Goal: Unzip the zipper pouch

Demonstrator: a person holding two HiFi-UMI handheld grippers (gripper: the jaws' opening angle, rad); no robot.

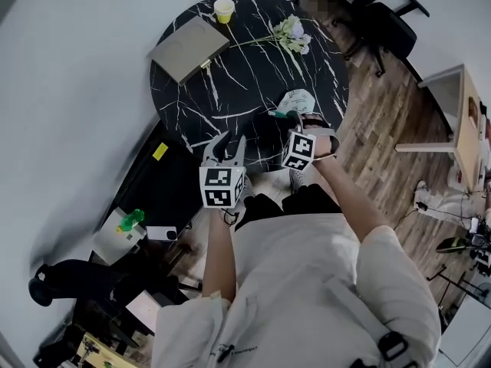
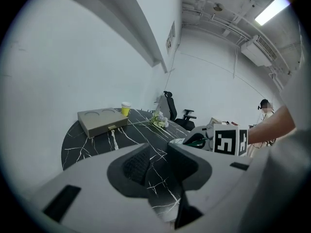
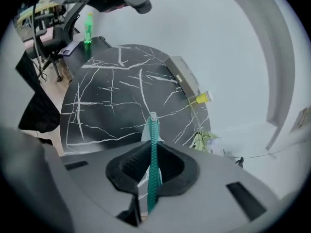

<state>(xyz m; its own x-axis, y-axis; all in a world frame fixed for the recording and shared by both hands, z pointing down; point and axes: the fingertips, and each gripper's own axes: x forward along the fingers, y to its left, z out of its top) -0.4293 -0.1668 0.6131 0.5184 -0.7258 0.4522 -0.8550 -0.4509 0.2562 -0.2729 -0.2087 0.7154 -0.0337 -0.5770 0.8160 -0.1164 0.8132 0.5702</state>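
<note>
The zipper pouch (image 1: pixel 296 101) is white with a green zipper and lies near the front right edge of the round black marble table (image 1: pixel 230 90). My right gripper (image 1: pixel 294 121) reaches down onto it. In the right gripper view the pouch's green zipper edge (image 3: pixel 153 144) stands upright between the pads, and my right gripper (image 3: pixel 153 161) is shut on it. My left gripper (image 1: pixel 225 146) hovers over the table's near edge, left of the pouch. It is open with only tabletop showing between the fingers (image 2: pixel 137 163). The left gripper view shows the pouch (image 2: pixel 190 140) beside the right gripper's marker cube (image 2: pixel 231 142).
A flat grey box (image 1: pixel 189 47), a yellow cup (image 1: pixel 224 9) and a bunch of flowers (image 1: pixel 290 33) sit at the far side of the table. An office chair (image 1: pixel 383 21) stands behind it. A green bottle (image 1: pixel 131 219) rests on low clutter at the left.
</note>
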